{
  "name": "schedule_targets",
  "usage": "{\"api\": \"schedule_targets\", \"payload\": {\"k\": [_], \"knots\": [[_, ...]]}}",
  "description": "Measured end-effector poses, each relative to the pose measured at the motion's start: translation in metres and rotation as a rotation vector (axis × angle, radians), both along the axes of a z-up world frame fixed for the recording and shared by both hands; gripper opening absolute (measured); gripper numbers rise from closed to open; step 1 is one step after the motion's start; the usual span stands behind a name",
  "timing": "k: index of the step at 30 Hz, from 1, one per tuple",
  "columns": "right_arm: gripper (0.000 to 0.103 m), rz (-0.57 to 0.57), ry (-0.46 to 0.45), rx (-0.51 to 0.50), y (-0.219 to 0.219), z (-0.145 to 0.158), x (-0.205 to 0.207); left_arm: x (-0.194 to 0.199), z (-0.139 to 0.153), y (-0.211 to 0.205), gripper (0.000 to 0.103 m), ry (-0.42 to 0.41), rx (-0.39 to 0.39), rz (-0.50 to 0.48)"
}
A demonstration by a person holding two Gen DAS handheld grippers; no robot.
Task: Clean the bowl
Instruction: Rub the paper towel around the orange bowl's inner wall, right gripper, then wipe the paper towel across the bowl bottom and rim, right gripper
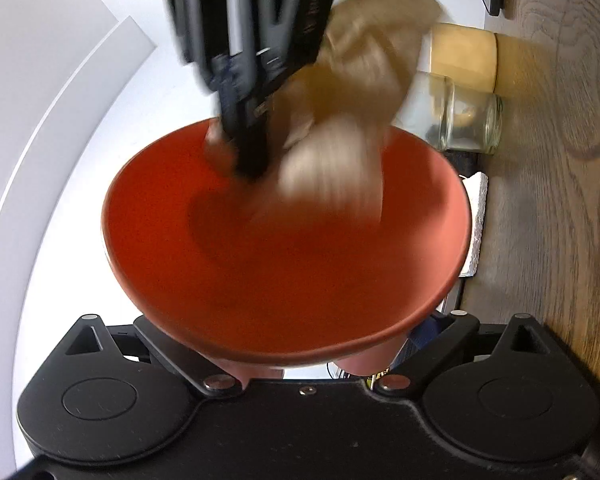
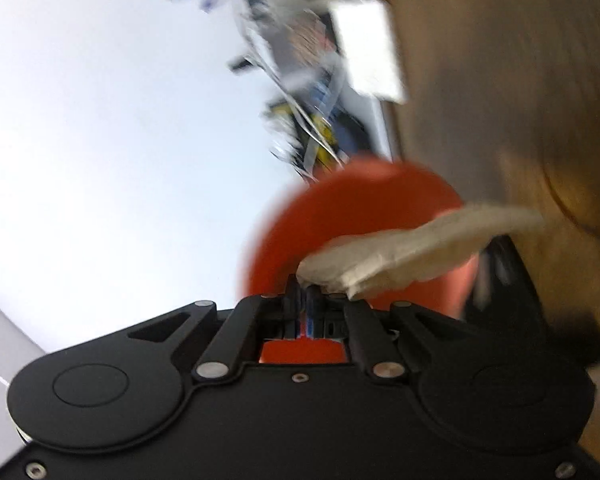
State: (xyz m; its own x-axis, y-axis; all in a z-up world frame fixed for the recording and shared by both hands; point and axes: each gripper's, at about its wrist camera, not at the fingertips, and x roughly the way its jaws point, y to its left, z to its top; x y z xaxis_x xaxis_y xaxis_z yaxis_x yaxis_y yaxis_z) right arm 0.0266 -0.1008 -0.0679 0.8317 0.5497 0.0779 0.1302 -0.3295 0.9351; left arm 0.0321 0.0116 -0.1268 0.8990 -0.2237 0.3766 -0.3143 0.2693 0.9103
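While the left claw (image 1: 300,364) clamps the bowl (image 1: 284,248), the right claw (image 1: 248,168) pinches a cloth (image 1: 340,168) inside.

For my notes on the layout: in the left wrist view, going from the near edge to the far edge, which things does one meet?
Orange bowl → right gripper with the beige cloth → glass jar → cream container.

Orange-red bowl (image 1: 284,264), beige, perhaps plain, cloth (image 1: 340,152), wood-grain brown table (image 1: 560,160).
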Motion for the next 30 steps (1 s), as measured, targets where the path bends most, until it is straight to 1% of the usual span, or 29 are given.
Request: {"api": "schedule_targets", "payload": {"k": [3, 6, 9, 11, 15, 17, 21, 24, 30], "knots": [[0.005, -0.026, 0.044, 0.0, -0.011, -0.013, -0.003, 0.001, 0.0, 0.0, 0.095, 0.0, 0.0, 0.0], [0.005, -0.022, 0.125, -0.002, -0.014, -0.035, -0.011, 0.003, 0.0, 0.002, 0.095, 0.0, 0.0, 0.0], [0.005, 0.003, 0.174, 0.003, -0.01, -0.049, -0.018, 0.003, 0.0, 0.002, 0.095, 0.0, 0.0, 0.0], [0.005, 0.023, 0.188, -0.01, -0.001, -0.053, -0.016, 0.003, 0.0, 0.002, 0.095, 0.0, 0.0, 0.0], [0.005, 0.102, 0.179, -0.002, 0.028, -0.054, -0.001, 0.003, 0.0, 0.001, 0.095, 0.0, 0.0, 0.0], [0.005, 0.161, 0.138, 0.003, 0.043, -0.043, -0.006, 0.003, 0.0, 0.001, 0.095, 0.0, 0.0, 0.0], [0.005, 0.187, 0.076, -0.008, 0.052, -0.026, -0.012, 0.003, 0.0, 0.001, 0.095, 0.0, 0.0, 0.0], [0.005, 0.2, 0.063, -0.017, 0.055, -0.016, -0.016, 0.003, 0.0, 0.002, 0.095, 0.0, 0.001, 0.0], [0.005, 0.209, 0.057, -0.025, 0.056, -0.011, -0.01, 0.003, 0.0, 0.002, 0.095, 0.0, 0.001, 0.0]]}}
